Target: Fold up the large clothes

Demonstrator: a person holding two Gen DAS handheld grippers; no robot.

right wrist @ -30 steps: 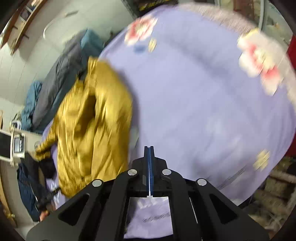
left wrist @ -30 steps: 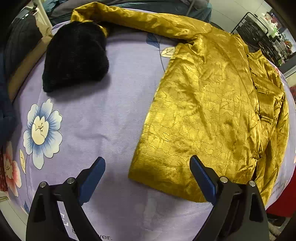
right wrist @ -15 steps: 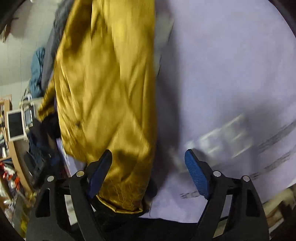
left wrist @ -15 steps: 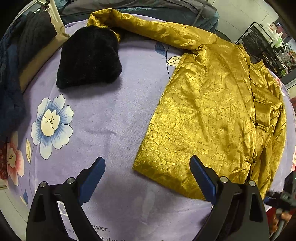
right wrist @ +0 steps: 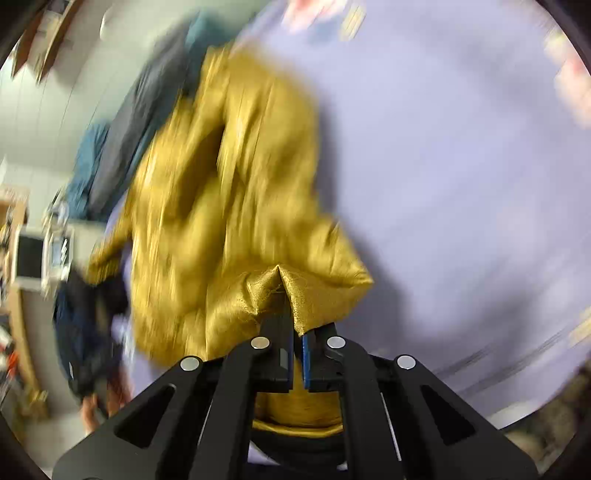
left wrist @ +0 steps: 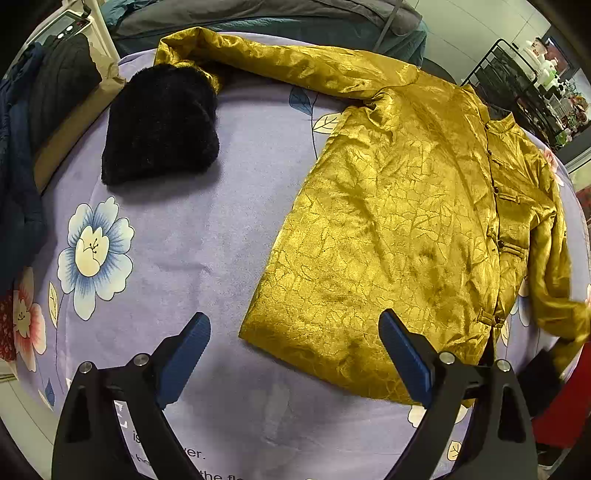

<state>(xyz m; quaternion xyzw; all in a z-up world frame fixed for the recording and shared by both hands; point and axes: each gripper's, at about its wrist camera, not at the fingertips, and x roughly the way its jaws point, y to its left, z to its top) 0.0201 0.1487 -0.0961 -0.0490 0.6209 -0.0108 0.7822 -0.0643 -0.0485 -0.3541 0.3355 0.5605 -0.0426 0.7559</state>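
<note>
A shiny gold jacket [left wrist: 399, 221] lies spread on a lilac flowered cloth [left wrist: 177, 236], one sleeve stretched toward the far left. My left gripper [left wrist: 295, 354] is open and empty, hovering just in front of the jacket's near hem corner. In the blurred right wrist view my right gripper [right wrist: 295, 332] is shut on a bunched edge of the gold jacket [right wrist: 229, 192] and holds it lifted above the cloth [right wrist: 461, 184].
A black fuzzy garment [left wrist: 162, 125] lies at the far left by the sleeve end. Dark clothes and a cardboard box [left wrist: 70, 122] sit at the left edge. Grey and teal bedding [left wrist: 277, 18] lies behind. A black wire rack [left wrist: 517, 81] stands far right.
My right gripper was open over the jacket's edge half a second ago; it has closed on the fabric and lifted it. The left gripper pulled back slightly, staying open.
</note>
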